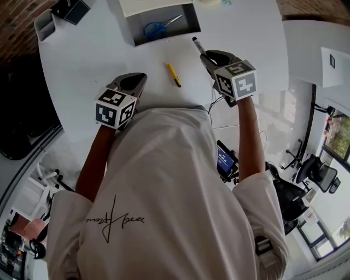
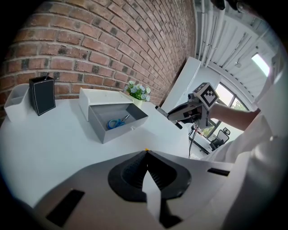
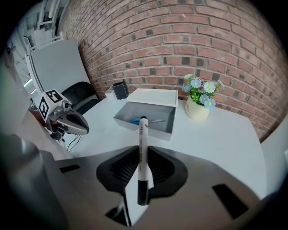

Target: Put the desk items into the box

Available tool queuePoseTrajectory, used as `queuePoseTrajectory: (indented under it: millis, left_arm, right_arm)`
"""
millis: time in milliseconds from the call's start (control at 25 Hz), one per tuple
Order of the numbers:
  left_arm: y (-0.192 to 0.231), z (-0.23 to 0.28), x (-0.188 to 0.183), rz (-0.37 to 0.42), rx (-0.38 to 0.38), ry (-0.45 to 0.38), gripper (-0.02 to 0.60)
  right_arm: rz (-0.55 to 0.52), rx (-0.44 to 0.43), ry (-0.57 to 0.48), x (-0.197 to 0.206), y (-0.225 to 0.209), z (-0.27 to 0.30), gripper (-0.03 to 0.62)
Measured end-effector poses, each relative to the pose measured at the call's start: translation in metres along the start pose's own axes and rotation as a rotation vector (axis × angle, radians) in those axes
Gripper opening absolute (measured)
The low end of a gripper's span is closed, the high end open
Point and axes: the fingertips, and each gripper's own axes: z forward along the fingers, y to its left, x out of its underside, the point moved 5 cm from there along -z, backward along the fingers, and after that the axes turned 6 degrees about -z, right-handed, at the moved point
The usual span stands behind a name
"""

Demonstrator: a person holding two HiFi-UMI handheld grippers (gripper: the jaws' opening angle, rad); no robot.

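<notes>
An open grey box (image 1: 159, 22) stands at the far side of the white table, with blue-handled scissors (image 1: 156, 27) inside. A yellow pen-like item (image 1: 174, 75) lies on the table between my two grippers. My right gripper (image 1: 206, 57) is shut on a white marker with a black cap (image 1: 198, 46), held above the table to the right of the box. In the right gripper view the marker (image 3: 143, 134) stands between the pads, pointing toward the box (image 3: 148, 114). My left gripper (image 1: 140, 77) hangs near the table's front edge, shut with nothing in it (image 2: 146, 153).
A black pen holder (image 1: 71, 8) and a white organiser (image 1: 44, 24) sit at the far left. A pot of flowers (image 3: 198, 101) stands right of the box. Cables (image 1: 219, 101) hang off the table's near right edge, with office chairs beyond.
</notes>
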Motion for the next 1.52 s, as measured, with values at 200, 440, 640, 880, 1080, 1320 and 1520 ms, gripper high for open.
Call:
queuePoseTrajectory:
  millis: [200,440,640,880,1080,1320,1520]
  left_arm:
    - [0.002,0.0,0.001,-0.016,0.001,0.0,0.005]
    - [0.006,0.0,-0.001,-0.031,0.006,-0.003,0.005]
    - [0.01,-0.002,-0.001,-0.047,0.004,-0.006,0.005]
    - [0.016,-0.003,0.002,-0.068,-0.003,-0.008,0.005]
    - [0.023,-0.005,0.002,-0.089,-0.007,-0.01,0.005]
    - [0.028,-0.004,0.007,-0.123,-0.016,-0.011,0.005]
    - [0.034,-0.003,0.007,-0.135,-0.022,-0.009,0.005]
  right_arm:
    - [-0.019,-0.007,0.0,-0.012,-0.002,0.004,0.081]
    - [-0.044,-0.016,0.0,-0.024,-0.005,0.009,0.081]
    - [-0.064,-0.013,0.002,-0.036,-0.01,0.015,0.083]
    - [-0.104,-0.03,0.017,-0.051,-0.013,0.03,0.083]
    - [-0.15,-0.05,0.024,-0.065,-0.012,0.047,0.083]
    - [-0.185,-0.077,0.048,-0.077,-0.013,0.062,0.083]
    - [-0.233,-0.082,0.073,-0.088,-0.019,0.078,0.083]
